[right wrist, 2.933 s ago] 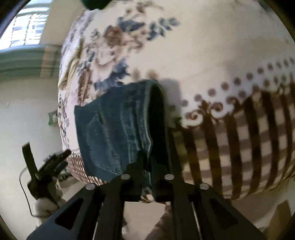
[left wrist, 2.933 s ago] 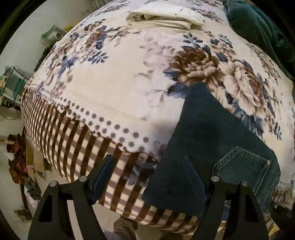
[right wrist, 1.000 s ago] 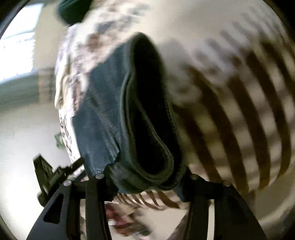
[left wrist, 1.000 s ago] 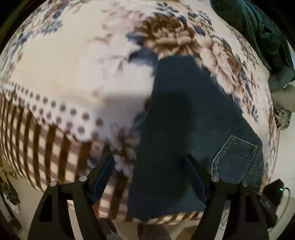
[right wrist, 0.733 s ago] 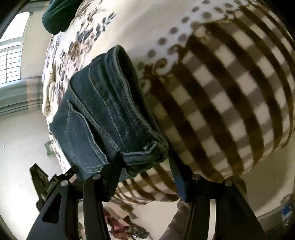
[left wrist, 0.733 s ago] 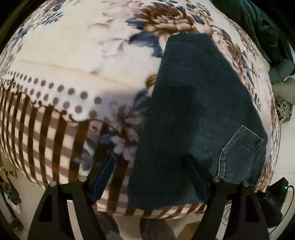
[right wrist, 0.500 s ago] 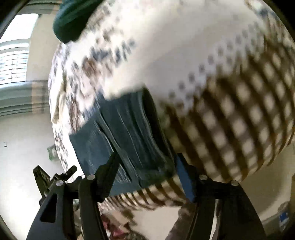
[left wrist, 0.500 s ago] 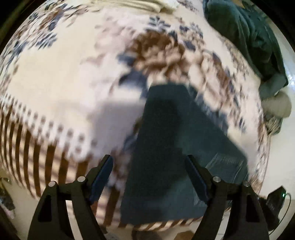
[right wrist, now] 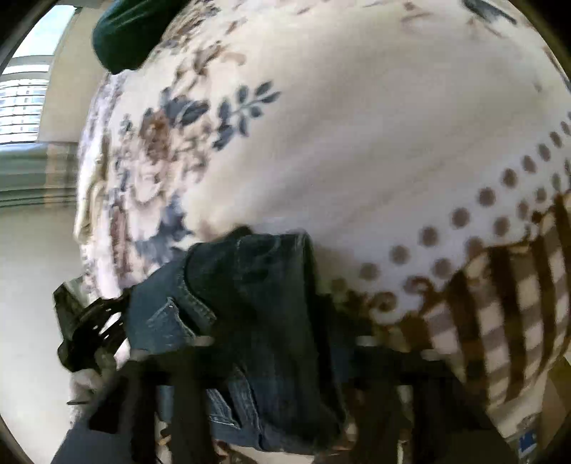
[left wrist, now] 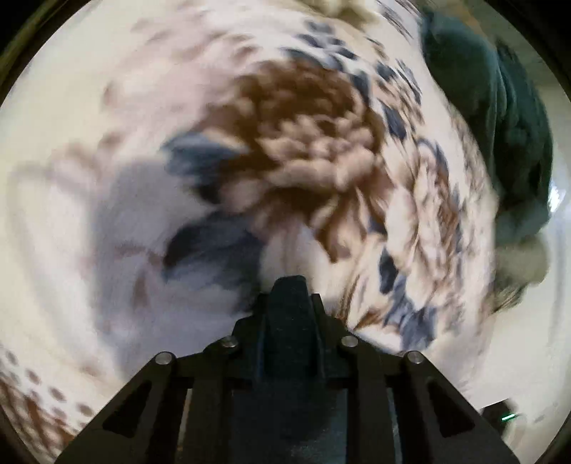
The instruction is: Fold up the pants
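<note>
**Both grippers at the folded jeans on the floral blanket**

Left wrist view: the left gripper [left wrist: 288,303] has its two fingers drawn close together, pinching a dark fold of the jeans [left wrist: 287,314] that stands up between them and runs back under the gripper body. Past the fingertips the floral blanket [left wrist: 307,135] fills the view, heavily smeared by motion: a large brown-and-cream flower, blue leaves to its left, and a grey shadow on the pale ground. A dark green cloth [left wrist: 499,117] lies bunched along the blanket's right edge, with a paler grey-beige bundle [left wrist: 519,257] just below it.

Right wrist view: the jeans [right wrist: 257,307] sit bunched in thick layers at the near edge of the blanket [right wrist: 357,117], seams and a pocket edge showing on their left side. The right gripper [right wrist: 278,357] is blurred and dark against the denim; its fingers appear to flank the bundle, but I cannot tell how far apart they stand or whether they grip it. To the left, just beside the jeans, the other black gripper [right wrist: 89,328] shows. The blanket's dotted border and brown stripes [right wrist: 517,303] run down the right. The green cloth [right wrist: 125,32] lies at the top left, beside a window [right wrist: 25,96].
</note>
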`<action>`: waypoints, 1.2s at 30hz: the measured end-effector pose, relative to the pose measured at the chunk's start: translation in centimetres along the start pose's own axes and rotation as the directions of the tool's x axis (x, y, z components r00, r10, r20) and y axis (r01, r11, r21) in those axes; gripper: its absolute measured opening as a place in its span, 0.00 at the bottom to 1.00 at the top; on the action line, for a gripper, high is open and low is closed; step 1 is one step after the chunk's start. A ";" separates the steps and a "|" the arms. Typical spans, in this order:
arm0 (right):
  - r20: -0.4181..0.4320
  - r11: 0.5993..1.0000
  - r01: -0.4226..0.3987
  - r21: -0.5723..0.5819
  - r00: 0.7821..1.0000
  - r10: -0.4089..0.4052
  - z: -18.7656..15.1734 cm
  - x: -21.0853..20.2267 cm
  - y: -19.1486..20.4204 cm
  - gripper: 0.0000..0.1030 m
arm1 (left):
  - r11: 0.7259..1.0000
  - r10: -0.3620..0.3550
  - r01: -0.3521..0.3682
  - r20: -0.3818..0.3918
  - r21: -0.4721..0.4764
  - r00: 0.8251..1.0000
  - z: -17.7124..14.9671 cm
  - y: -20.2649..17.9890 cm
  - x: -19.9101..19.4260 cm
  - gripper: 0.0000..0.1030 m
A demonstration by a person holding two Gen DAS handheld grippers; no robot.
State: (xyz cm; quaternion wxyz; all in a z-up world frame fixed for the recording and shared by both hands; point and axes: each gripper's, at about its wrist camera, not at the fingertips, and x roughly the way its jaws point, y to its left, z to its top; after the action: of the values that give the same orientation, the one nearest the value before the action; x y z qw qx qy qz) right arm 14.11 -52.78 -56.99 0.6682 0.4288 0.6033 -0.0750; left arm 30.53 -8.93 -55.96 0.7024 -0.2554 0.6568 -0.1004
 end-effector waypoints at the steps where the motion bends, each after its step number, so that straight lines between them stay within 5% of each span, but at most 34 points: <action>1: 0.000 1.000 0.005 -0.003 1.000 -0.005 0.0 0.1 0.0 0.32 | 0.999 -0.032 0.032 0.000 -0.032 0.999 0.0 0.8 0.0 0.17; 5: -0.023 1.000 0.024 -0.016 0.999 -0.025 0.4 0.5 0.4 0.33 | 0.998 -0.036 0.036 -0.002 -0.046 0.999 -0.1 0.7 -0.3 0.19; 7: -0.040 1.000 -0.009 0.000 0.999 0.009 0.3 -0.2 0.2 0.44 | 1.000 -0.013 0.013 -0.004 -0.015 1.000 -0.4 0.0 -1.3 0.25; 9: -0.043 0.997 -0.064 0.034 0.997 0.066 -0.5 -1.7 -0.7 0.78 | 1.000 0.017 -0.017 -0.011 0.014 1.000 -1.0 -0.6 -2.8 0.56; 11: -0.016 0.993 -0.099 0.067 0.995 0.101 -2.1 -3.6 -1.7 0.88 | 0.997 0.051 -0.052 0.013 0.052 0.999 -1.8 -1.2 -4.0 0.84; 17: -0.033 0.944 -0.193 0.268 0.977 0.209 -8.7 -3.3 -5.2 0.88 | 0.985 0.109 -0.113 0.039 0.132 0.993 -6.3 -1.0 -6.2 0.92; 21: 0.123 0.956 -0.205 0.212 0.976 0.182 -9.5 -4.1 -4.5 0.84 | 0.987 0.125 -0.126 0.021 0.102 0.992 -8.4 0.4 -5.9 0.92; 22: 0.134 0.963 -0.202 0.177 0.975 0.180 -9.2 -3.9 -3.9 0.77 | 0.989 0.118 -0.119 0.014 0.092 0.993 -8.8 0.7 -5.8 0.92; 23: 0.126 0.969 -0.189 0.160 0.977 0.170 -8.9 -3.5 -3.4 0.38 | 0.989 0.115 -0.116 0.013 0.087 0.993 -9.0 0.8 -5.8 0.92; 24: 0.128 0.978 -0.149 0.147 0.983 0.131 -8.7 -3.4 -3.0 0.24 | 0.989 0.117 -0.117 0.011 0.086 0.993 -9.2 0.9 -5.6 0.92; 27: 0.160 0.990 -0.116 0.083 0.982 0.101 -9.0 -5.5 -1.4 0.14 | 0.990 0.114 -0.112 -0.013 0.090 0.993 -9.7 1.1 -5.2 0.92; 30: 0.190 0.998 -0.055 -0.002 0.980 0.054 -9.6 -8.3 -0.1 0.13 | 0.992 0.095 -0.092 -0.029 0.091 0.995 -9.9 1.3 -5.1 0.92; 32: 0.125 1.000 -0.014 0.012 0.992 0.012 -9.5 -6.7 -1.0 0.14 | 0.992 0.089 -0.085 -0.036 0.099 0.995 -9.9 1.3 -5.0 0.92; 34: 0.024 0.989 -0.075 0.128 0.997 0.072 -8.7 -4.4 -3.6 0.21 | 0.990 0.095 -0.090 -0.043 0.105 0.995 -10.0 1.3 -4.8 0.92; 36: 0.010 0.965 -0.113 0.236 0.993 0.114 -8.8 -3.8 -5.8 0.56 | 0.991 0.091 -0.086 -0.052 0.101 0.994 -9.9 1.4 -4.7 0.92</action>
State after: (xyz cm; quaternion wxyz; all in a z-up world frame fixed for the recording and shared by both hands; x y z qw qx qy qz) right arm 2.97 -52.10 -55.69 0.6146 0.5394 0.5655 -0.1071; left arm 20.03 -7.74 -52.62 0.6992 -0.1880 0.6811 -0.1087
